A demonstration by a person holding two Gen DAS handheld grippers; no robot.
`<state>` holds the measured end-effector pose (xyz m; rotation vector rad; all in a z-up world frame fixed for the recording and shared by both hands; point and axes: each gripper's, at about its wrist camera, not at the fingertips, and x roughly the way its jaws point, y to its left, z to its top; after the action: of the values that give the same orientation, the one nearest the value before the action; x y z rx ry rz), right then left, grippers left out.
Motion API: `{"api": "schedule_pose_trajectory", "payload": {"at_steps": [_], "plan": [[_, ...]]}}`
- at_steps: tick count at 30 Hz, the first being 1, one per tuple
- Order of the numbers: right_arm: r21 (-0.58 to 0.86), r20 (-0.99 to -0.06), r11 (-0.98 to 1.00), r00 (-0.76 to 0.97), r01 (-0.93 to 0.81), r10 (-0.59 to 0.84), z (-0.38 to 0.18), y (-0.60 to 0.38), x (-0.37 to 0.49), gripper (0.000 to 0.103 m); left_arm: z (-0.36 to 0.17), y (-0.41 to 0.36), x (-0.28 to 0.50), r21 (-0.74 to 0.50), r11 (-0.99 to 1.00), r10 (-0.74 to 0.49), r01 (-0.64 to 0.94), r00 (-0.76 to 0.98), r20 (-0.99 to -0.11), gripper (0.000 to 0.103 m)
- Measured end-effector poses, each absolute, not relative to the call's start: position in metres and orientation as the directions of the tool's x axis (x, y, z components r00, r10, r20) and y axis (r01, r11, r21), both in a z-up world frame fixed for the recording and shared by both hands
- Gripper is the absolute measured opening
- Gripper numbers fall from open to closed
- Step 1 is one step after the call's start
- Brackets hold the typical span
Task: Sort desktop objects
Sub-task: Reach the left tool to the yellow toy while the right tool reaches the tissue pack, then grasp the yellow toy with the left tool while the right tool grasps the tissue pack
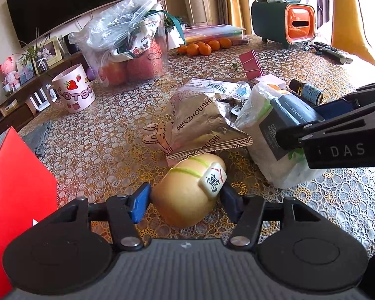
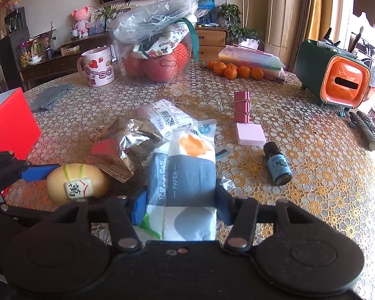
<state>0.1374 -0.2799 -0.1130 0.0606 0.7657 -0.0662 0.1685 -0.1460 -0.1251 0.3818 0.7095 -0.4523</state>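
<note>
Cluttered lace-covered counter (image 2: 312,175): your left tool (image 1: 185,201) is clamped on the bun-shaped toy (image 1: 187,190), right tool (image 2: 181,206) on the tissue pack (image 2: 185,182), both near you, probably for lifting away.

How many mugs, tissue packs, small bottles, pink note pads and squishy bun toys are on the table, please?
White and pink strawberry-print ceramic mug: 1
Grey and white plastic-wrapped tissue pack: 1
Small dark glass bottle with blue label: 1
Pink square note pad: 1
Pale yellow egg-shaped squishy toy: 1
Total: 5
</note>
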Motion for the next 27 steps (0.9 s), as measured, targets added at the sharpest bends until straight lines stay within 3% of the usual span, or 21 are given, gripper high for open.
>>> {"api": "schedule_pose_trajectory", "payload": {"at_steps": [5, 27], "plan": [[0.043, -0.693, 0.995, 0.720, 0.087, -0.033, -0.108, -0.280, 0.131, 0.047, -0.121, -0.140, 0.165, 0.157, 0.857, -0.255, 0.491, 0.668, -0.699, 0.057], [0.063, -0.685, 0.993, 0.728, 0.103, -0.032, -0.087, -0.278, 0.070, 0.047, -0.096, -0.106, 0.100, 0.039, 0.908, -0.268, 0.417, 0.652, -0.710, 0.056]]}}
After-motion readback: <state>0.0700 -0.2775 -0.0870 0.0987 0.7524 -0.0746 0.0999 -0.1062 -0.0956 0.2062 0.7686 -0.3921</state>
